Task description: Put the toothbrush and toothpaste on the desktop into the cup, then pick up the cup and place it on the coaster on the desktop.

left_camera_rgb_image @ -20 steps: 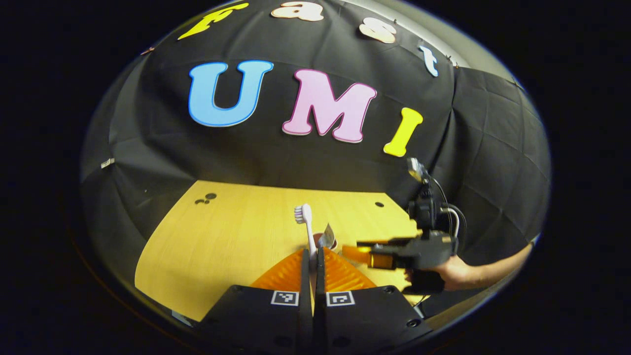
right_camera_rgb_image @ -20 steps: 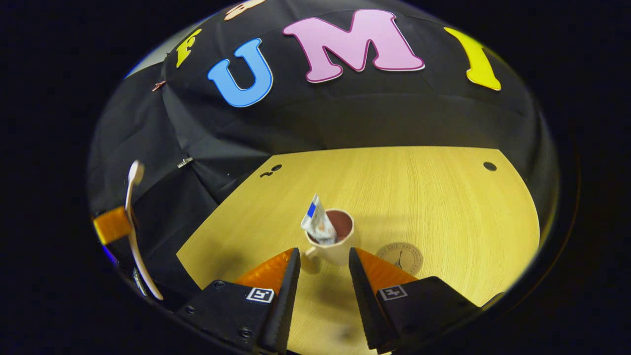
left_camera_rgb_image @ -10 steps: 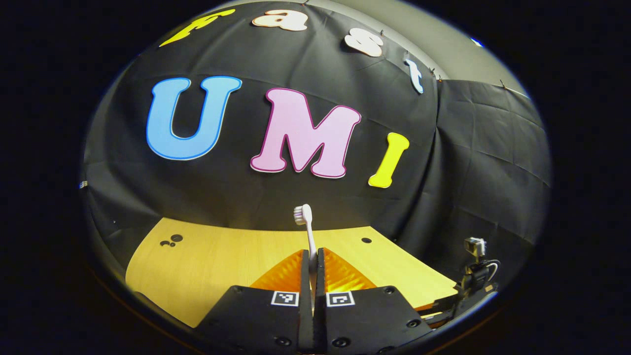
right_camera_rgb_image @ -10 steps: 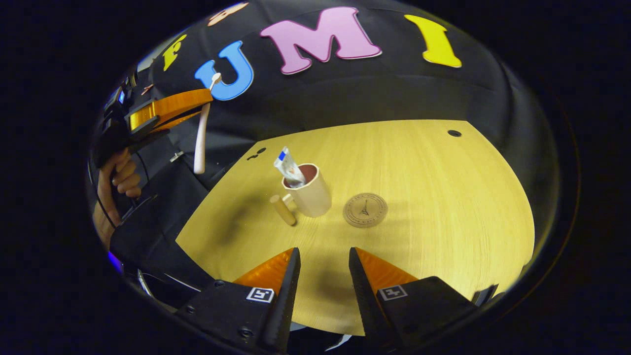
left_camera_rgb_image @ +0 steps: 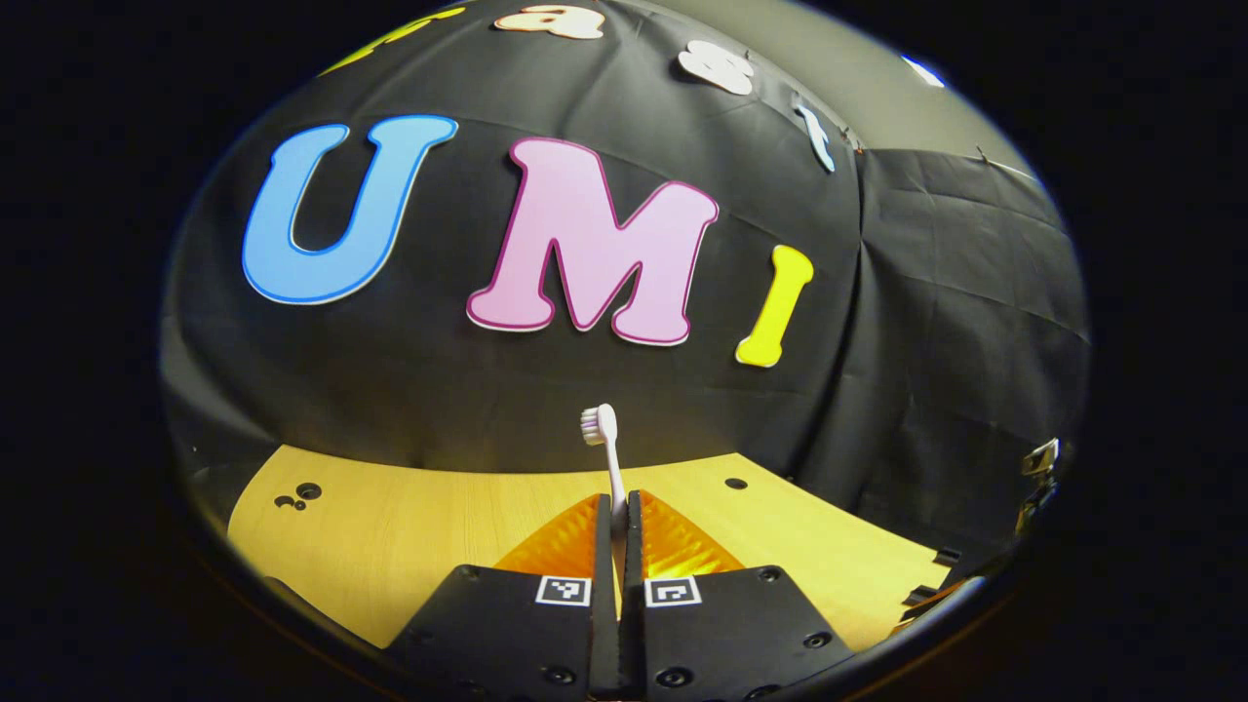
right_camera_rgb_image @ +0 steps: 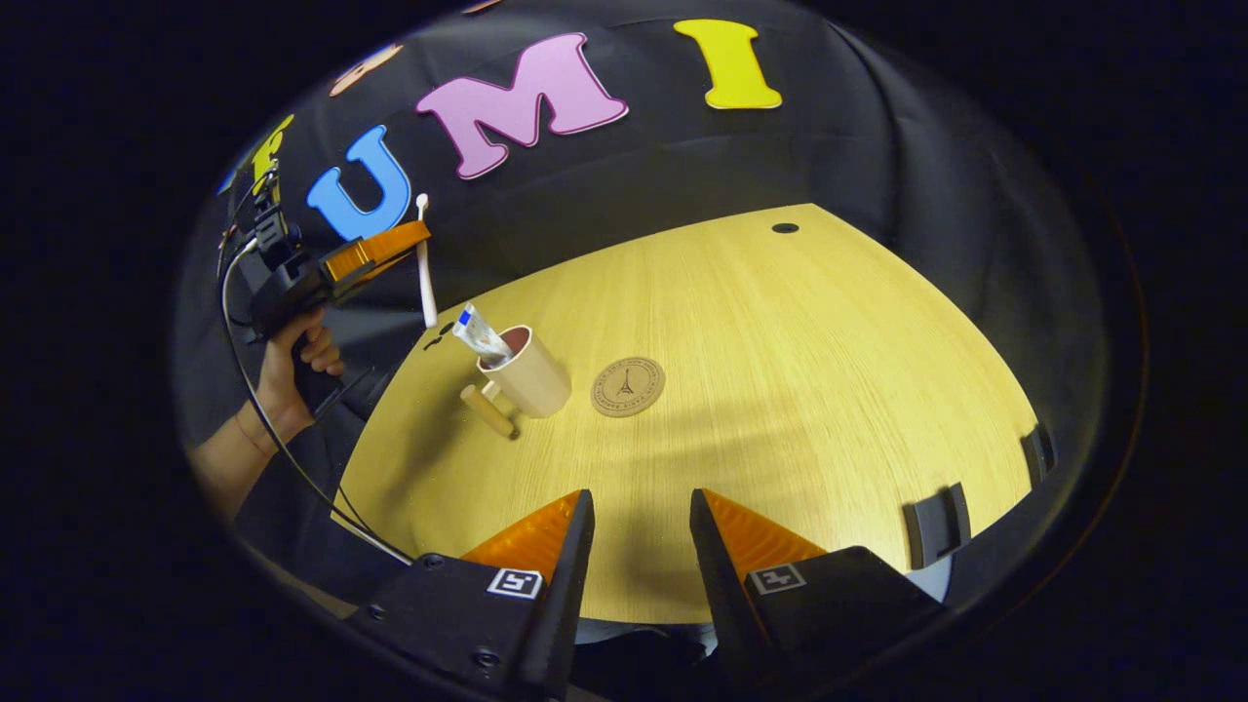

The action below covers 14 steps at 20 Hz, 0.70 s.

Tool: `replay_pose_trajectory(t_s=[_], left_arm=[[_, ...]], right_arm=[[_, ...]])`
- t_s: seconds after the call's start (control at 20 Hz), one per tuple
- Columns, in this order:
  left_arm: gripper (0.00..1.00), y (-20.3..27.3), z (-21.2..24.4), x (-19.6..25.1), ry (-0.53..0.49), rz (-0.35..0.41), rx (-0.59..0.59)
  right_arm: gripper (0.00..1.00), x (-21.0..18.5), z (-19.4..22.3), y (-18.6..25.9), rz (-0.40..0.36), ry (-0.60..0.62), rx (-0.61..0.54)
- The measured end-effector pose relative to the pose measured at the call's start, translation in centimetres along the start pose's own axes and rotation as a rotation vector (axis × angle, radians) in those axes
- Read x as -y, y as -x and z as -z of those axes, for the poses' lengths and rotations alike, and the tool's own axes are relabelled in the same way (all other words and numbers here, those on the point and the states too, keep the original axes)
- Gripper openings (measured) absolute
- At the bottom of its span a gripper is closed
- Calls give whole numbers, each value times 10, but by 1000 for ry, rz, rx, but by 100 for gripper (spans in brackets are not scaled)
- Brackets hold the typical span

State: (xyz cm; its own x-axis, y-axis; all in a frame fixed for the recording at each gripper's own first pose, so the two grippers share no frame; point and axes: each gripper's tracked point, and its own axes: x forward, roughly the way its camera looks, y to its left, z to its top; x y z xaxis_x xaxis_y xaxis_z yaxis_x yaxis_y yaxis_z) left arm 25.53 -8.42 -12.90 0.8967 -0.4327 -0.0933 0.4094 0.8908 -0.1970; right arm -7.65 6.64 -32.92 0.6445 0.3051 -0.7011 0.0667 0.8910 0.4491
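Note:
My left gripper (left_camera_rgb_image: 616, 499) is shut on the white toothbrush (left_camera_rgb_image: 604, 439), whose head points up. From the right gripper view, that left gripper (right_camera_rgb_image: 414, 232) is held by a hand above and to the left of the cup, and the toothbrush (right_camera_rgb_image: 425, 268) hangs upright from it. The cream cup (right_camera_rgb_image: 531, 372) stands on the wooden desktop (right_camera_rgb_image: 780, 370) with the toothpaste tube (right_camera_rgb_image: 478, 333) sticking out of it and a wooden handle on its left. The round coaster (right_camera_rgb_image: 627, 386) lies just right of the cup. My right gripper (right_camera_rgb_image: 639, 499) is open and empty, well back from the cup.
A person's hand (right_camera_rgb_image: 292, 366) and forearm hold the left gripper, with a cable trailing down. Small dark holes (right_camera_rgb_image: 785, 228) mark the desktop's far side. Black clips (right_camera_rgb_image: 938, 522) sit on its near right edge.
My right gripper has pulled back and up from the cup, still open. The left gripper has risen and moved toward the cup with the toothbrush.

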Motion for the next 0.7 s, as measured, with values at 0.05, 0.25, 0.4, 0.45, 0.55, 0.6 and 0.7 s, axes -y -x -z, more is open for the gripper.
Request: replay_pose_trajectory(t_s=[0.05,0.25,0.4,0.45,0.55,0.6,0.7], left_arm=[[6,-7,8,0,-10,5,-8],[6,-28,28,4,-26,32,-30],[6,-39,40,5,-48,35,-42],[6,-43,45,3,-57,31,-48],[6,-48,57,0,-69,27,-68],[6,-49,62,-2,-75,22,-77],[6,-48,71,-2,-84,21,-81]], right_arm=[[61,4,3,4,6,-15,-3],[61,19,12,13,41,-40,-5],[61,31,9,17,63,-57,8],[62,34,8,18,69,-60,11],[62,39,8,21,80,-63,13],[62,42,9,22,83,-64,12],[61,44,8,29,87,-67,9]])
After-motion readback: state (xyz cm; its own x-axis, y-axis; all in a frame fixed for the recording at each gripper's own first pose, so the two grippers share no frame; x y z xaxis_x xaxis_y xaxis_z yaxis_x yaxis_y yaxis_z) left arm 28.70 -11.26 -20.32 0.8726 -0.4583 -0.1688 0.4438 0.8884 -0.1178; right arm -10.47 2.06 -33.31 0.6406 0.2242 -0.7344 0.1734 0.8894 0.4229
